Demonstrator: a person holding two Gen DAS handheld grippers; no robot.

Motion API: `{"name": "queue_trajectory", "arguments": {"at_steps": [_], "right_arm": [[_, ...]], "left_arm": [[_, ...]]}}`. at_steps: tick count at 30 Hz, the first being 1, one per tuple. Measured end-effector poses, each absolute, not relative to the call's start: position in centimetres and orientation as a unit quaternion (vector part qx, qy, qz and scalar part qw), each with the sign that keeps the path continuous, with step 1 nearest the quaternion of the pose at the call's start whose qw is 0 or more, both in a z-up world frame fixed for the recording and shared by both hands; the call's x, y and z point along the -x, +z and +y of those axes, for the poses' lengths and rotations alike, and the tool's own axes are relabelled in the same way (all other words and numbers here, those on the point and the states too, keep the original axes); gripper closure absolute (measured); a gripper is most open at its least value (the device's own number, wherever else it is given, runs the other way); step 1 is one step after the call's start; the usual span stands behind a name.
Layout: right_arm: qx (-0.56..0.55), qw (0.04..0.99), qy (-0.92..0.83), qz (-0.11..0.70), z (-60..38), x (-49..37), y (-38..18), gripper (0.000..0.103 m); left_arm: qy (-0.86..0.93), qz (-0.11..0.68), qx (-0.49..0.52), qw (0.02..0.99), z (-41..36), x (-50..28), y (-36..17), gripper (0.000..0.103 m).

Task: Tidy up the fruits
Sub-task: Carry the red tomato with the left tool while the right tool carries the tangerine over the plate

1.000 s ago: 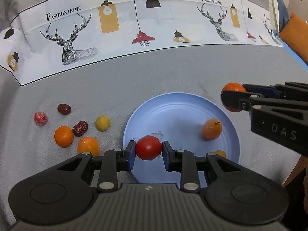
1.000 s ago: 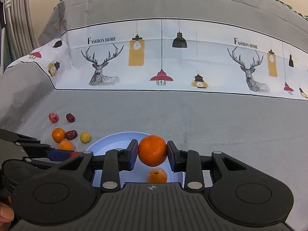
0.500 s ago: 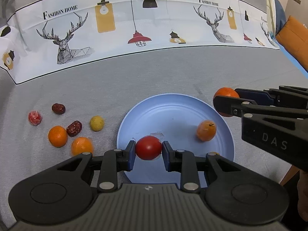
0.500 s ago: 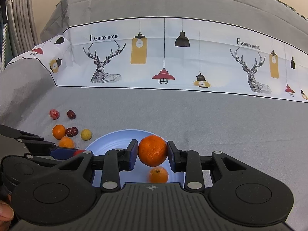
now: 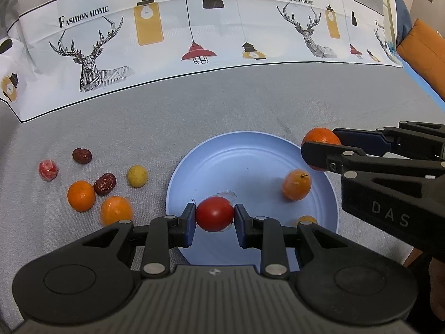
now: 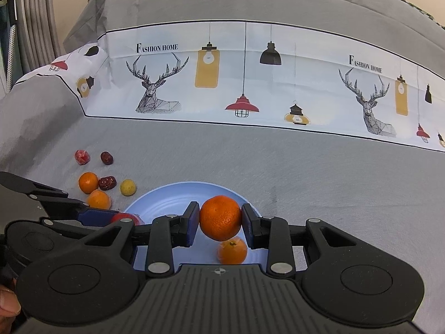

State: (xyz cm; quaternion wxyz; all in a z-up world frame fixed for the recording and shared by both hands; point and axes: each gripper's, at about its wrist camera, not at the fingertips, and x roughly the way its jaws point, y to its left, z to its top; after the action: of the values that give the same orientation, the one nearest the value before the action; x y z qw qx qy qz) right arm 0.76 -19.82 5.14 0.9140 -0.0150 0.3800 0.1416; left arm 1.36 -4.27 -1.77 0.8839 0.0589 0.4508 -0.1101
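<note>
My left gripper (image 5: 214, 215) is shut on a red tomato (image 5: 214, 213) and holds it over the near rim of the blue plate (image 5: 239, 156). My right gripper (image 6: 220, 218) is shut on an orange mandarin (image 6: 220, 217) above the plate (image 6: 167, 194); it shows at the plate's right edge in the left wrist view (image 5: 319, 150). A small orange fruit with a stem (image 5: 296, 185) lies on the plate, also seen in the right wrist view (image 6: 232, 252). A yellow-orange fruit (image 5: 306, 219) lies partly hidden behind my left fingers.
Left of the plate on the grey cloth lie two oranges (image 5: 81, 196) (image 5: 116, 210), two dark red dates (image 5: 104, 183) (image 5: 82, 155), a yellow fruit (image 5: 137, 176) and a wrapped red fruit (image 5: 48, 170). A printed white cloth band (image 5: 194, 27) runs behind.
The plate and loose fruits shifted slightly left and then back in the left wrist view. Both grippers stay shut on their fruits and drift slightly above the plate.
</note>
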Motion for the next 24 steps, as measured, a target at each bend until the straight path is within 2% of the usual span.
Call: {"name": "queue_trajectory", "arguments": {"at_steps": [24], "right_arm": [[0.02, 0.913, 0.143, 0.382, -19.48, -0.66, 4.96, 0.068]], "left_arm": [[-0.111, 0.451, -0.059, 0.884, -4.45, -1.25, -1.83, 0.071]]}}
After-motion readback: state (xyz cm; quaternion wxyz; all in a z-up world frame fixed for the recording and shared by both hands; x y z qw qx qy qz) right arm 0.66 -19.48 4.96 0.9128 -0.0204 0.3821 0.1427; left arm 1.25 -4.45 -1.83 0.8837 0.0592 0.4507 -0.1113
